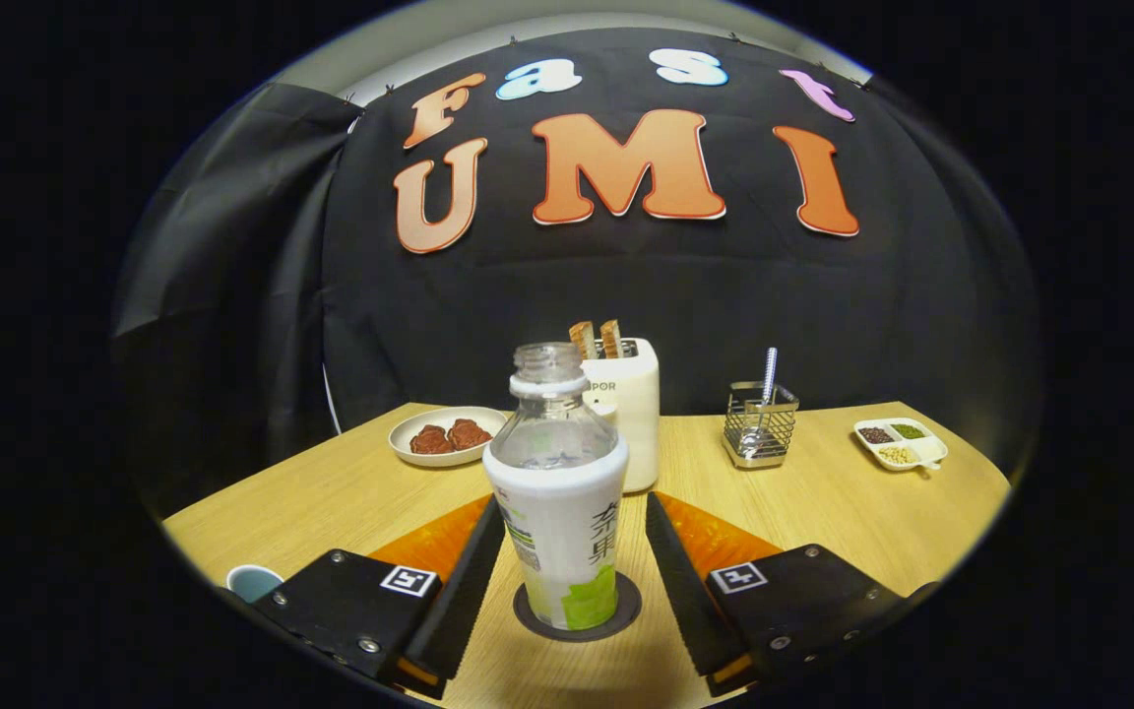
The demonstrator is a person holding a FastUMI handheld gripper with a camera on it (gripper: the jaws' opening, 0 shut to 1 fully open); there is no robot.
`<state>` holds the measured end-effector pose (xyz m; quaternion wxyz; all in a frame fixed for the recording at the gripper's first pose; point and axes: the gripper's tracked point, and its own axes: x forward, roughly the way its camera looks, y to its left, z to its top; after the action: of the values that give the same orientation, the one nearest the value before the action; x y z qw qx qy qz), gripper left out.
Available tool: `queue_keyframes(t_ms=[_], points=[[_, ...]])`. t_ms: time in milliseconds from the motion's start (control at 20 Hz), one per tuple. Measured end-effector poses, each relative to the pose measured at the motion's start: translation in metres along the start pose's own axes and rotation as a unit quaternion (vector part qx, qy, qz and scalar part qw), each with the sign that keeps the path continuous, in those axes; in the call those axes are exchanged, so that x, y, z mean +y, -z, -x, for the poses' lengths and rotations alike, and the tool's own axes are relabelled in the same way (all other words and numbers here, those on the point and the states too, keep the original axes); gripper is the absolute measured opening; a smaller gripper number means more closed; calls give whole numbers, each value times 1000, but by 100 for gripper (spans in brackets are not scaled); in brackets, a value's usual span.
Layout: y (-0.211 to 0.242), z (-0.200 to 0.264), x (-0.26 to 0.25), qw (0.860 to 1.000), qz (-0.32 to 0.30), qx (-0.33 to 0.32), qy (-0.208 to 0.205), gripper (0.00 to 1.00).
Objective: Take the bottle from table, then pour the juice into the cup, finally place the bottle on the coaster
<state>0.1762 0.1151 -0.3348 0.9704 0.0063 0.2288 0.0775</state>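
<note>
Between parted fingers (488, 551), bottle (557, 492) stands on coaster (626, 615).

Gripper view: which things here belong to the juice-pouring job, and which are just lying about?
Job:
bottle, uncapped, upright on the coaster
cup, beside the left finger
tongs, open, one finger on each side of the bottle, not pressing on it

Lying about:
toaster holding toast
plate with brown pieces
wire caddy with a utensil
divided dish

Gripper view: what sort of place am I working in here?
Likely a staged kitchen-table booth: a wooden table before black cloth, holding a toaster, plate of food and utensil rack. The open gripper flanks the bottle on its coaster.
</note>
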Motion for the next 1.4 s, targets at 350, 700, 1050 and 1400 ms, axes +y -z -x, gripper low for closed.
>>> queue_keyframes(t_ms=[350, 700, 1050, 1400], points=[[-64, 94, -17, 997, 17, -68, 18, 95], [-111, 215, -21, 988, 29, -149, 32, 95], [-145, 312, -43, 975, -1, -212, 65, 95], [-164, 342, -66, 962, -34, -256, 86, 95]])
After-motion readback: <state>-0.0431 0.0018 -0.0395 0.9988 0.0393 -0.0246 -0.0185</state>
